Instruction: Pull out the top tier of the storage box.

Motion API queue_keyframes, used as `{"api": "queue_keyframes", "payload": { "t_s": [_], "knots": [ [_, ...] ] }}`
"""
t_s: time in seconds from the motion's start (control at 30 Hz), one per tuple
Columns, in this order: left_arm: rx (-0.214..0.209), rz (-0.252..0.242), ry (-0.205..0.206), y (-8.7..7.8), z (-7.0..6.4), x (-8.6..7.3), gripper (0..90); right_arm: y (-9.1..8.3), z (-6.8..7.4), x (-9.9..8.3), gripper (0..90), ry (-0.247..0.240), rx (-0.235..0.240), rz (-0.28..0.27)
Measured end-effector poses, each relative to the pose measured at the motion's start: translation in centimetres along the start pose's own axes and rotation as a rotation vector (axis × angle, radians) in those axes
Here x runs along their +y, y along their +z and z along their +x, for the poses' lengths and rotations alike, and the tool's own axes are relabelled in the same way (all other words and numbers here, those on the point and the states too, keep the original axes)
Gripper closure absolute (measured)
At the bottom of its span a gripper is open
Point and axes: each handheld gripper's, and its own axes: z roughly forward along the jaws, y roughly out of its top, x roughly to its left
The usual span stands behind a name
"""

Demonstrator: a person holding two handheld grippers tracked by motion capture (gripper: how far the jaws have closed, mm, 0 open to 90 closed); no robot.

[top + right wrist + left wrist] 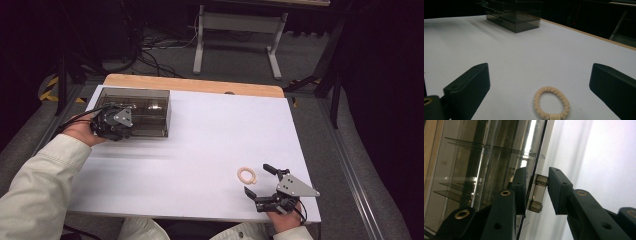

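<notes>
A smoky clear drawer box (145,107) stands at the far left of the white table (210,130). My left gripper (127,127) is at its front face. In the left gripper view the left gripper (537,192) has its jaws closed around the small drawer handle (540,181), one jaw on each side. A cream braided hair tie (247,175) lies flat near the front right. My right gripper (257,179) sits just behind it, open. In the right gripper view the hair tie (537,101) lies between and just ahead of the wide-apart jaws of the right gripper (540,77).
The box (516,15) shows far across the table in the right gripper view. A wooden strip (195,84) edges the table's far side. On the floor beyond it are a desk frame (235,35) and cables.
</notes>
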Motion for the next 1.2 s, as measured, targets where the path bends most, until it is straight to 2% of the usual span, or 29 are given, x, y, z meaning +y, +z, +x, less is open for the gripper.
{"api": "queue_keyframes", "payload": {
  "t_s": [0.37, 0.63, 0.83, 1.2],
  "knots": [
    [-0.017, -0.002, 0.004, -0.9, -1.7, -0.2, 69.6, 0.0, 0.0, 0.0, 3.6, 0.001, 0.003, 0.002],
    [-0.012, -0.005, 0.028, -1.3, -2.9, -0.3, 69.9, 0.1, 0.1, 0.0, 3.6, -0.003, 0.006, 0.005],
    [-0.016, -0.002, 0.023, -1.2, -3.2, -0.4, 69.9, 0.1, 0.1, 0.0, 3.6, -0.004, 0.007, 0.004],
    [-0.013, 0.007, 0.015, -0.7, -3.0, -0.7, 69.6, 0.1, 0.1, 0.0, 3.6, -0.005, 0.009, 0.004]
  ]
}}
